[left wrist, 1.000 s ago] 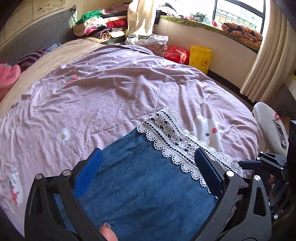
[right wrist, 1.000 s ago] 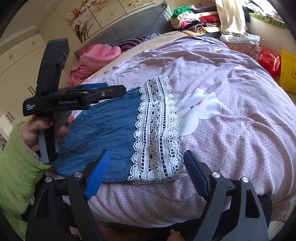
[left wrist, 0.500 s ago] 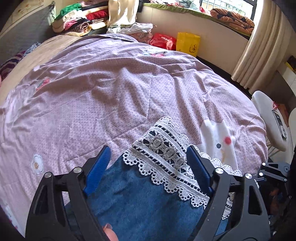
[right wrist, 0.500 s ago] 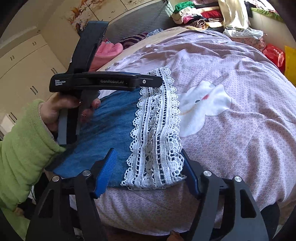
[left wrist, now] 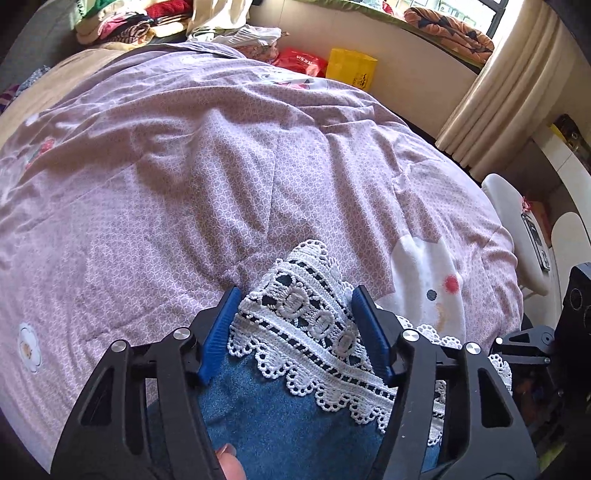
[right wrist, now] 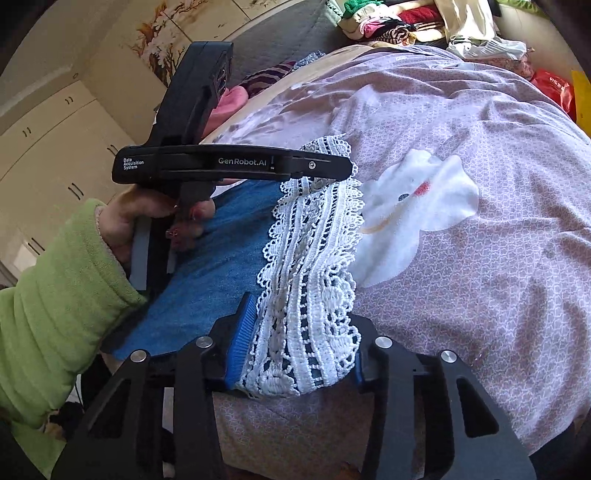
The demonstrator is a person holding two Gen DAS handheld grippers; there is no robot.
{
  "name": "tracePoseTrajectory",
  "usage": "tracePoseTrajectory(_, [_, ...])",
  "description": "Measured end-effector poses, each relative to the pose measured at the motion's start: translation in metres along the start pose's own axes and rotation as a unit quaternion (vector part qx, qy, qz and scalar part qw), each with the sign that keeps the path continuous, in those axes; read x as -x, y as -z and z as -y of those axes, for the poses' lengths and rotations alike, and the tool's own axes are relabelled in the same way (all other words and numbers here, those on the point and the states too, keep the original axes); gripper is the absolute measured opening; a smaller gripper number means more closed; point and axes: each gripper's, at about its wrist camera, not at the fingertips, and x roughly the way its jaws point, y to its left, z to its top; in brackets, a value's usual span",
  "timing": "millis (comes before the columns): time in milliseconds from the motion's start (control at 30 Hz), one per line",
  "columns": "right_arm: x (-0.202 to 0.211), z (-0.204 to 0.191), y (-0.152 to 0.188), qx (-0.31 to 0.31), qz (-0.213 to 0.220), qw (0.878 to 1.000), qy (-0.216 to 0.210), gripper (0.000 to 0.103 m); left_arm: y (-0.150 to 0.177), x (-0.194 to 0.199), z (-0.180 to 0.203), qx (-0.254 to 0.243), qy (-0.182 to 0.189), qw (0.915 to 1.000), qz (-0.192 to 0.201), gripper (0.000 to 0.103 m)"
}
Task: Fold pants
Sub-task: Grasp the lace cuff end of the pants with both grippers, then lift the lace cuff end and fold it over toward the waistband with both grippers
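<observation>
The left gripper has its jaws closing around the far end of the white lace hem of the blue denim pants; the lace bunches between the two blue pads, which stand right at its sides, though whether they already press on it I cannot tell. The right gripper is likewise closing its jaws on the near end of the same lace band, and there the lace is gathered into a tight bundle with both blue pads against it. The pants lie flat on the bed, on a mauve patterned quilt, near its front edge, with the lace hem pointing toward the middle of the bed. In the right wrist view the left gripper's black body reads "GenRobot.AI" and "Data Acquisition System" in white, held by a hand in a green sleeve. One white cartoon patch lies on the quilt just beside the lace. Beyond the lace the quilt is wide and bare, rumpled but free of things all the way to the far side. At the far edge sit one red bag and one yellow bag against a low wall, with a pile of folded clothes by the headboard. A cream curtain hangs at the right.
</observation>
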Motion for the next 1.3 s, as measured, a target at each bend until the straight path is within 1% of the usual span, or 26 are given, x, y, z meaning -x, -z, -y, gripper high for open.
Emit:
tracePoseTrajectory(67, [0.001,0.0,0.001,-0.004,0.001,1.0,-0.003,0.029,0.0,0.002,0.002,-0.003,-0.002,1.0,0.003,0.034])
tracePoseTrajectory(133, [0.002,-0.002,0.001,-0.003,0.003,1.0,-0.002,0.028,0.002,0.007,0.002,-0.002,0.001,1.0,0.006,0.024])
tracePoseTrajectory(167, [0.003,-0.003,0.001,-0.004,0.004,1.0,-0.001,0.027,0.002,0.009,0.002,-0.003,0.0,1.0,0.009,0.021])
tracePoseTrajectory(233, [0.007,-0.005,0.0,-0.005,0.009,1.0,-0.001,0.027,0.003,0.014,0.002,0.0,0.003,0.9999,0.016,0.017])
tracePoseTrajectory(333, [0.016,-0.014,-0.001,0.004,0.019,1.0,0.0,0.026,0.005,0.025,0.0,0.012,0.016,0.9993,0.032,0.016])
tracePoseTrajectory(467, [0.028,-0.036,-0.004,0.033,0.034,0.999,-0.005,0.026,0.012,0.056,-0.004,0.026,0.034,0.9964,0.073,0.016])
tracePoseTrajectory(600, [0.036,-0.072,-0.012,0.079,0.047,0.996,-0.018,0.026,0.025,0.098,-0.012,0.035,0.036,0.9917,0.118,0.016])
tracePoseTrajectory(667, [0.036,-0.097,-0.015,0.117,0.052,0.992,-0.021,0.026,0.035,0.121,-0.019,0.041,0.037,0.9881,0.143,0.016])
tracePoseTrajectory(733, [0.032,-0.122,-0.017,0.151,0.049,0.987,-0.033,0.026,0.047,0.145,-0.03,0.052,0.035,0.9837,0.169,0.016])
tracePoseTrajectory(833, [0.014,-0.159,-0.018,0.201,0.036,0.978,-0.038,0.026,0.067,0.17,-0.045,0.073,0.023,0.9788,0.19,0.016])
tracePoseTrajectory(900, [-0.003,-0.177,-0.014,0.227,0.023,0.973,-0.036,0.026,0.082,0.177,-0.058,0.091,0.015,0.9769,0.193,0.016])
tracePoseTrajectory(1000, [-0.033,-0.194,-0.006,0.247,-0.006,0.969,-0.029,0.026,0.108,0.174,-0.078,0.126,0.002,0.9751,0.183,0.016])
tracePoseTrajectory(1033, [-0.041,-0.2,-0.001,0.253,-0.013,0.967,-0.026,0.026,0.117,0.171,-0.085,0.14,0.002,0.974,0.178,0.016])
tracePoseTrajectory(1100, [-0.053,-0.207,0.004,0.262,-0.023,0.965,-0.019,0.026,0.131,0.168,-0.096,0.164,0.003,0.9711,0.173,0.021])
tracePoseTrajectory(1167, [-0.063,-0.221,0.01,0.284,-0.029,0.958,-0.014,0.026,0.143,0.17,-0.107,0.193,0.0,0.9658,0.173,0.031])
tracePoseTrajectory(1200, [-0.068,-0.228,0.014,0.296,-0.031,0.954,-0.01,0.027,0.149,0.174,-0.111,0.206,0.002,0.9622,0.178,0.034])
tracePoseTrajectory(1233, [-0.073,-0.233,0.019,0.305,-0.035,0.952,-0.011,0.027,0.156,0.179,-0.115,0.22,0.003,0.9572,0.187,0.043])
tracePoseTrajectory(1267, [-0.078,-0.239,0.023,0.312,-0.042,0.949,-0.014,0.028,0.161,0.183,-0.118,0.232,0.007,0.9535,0.192,0.05])
tracePoseTrajectory(1300, [-0.082,-0.242,0.028,0.32,-0.049,0.946,-0.017,0.029,0.168,0.188,-0.121,0.243,0.011,0.95,0.196,0.052])
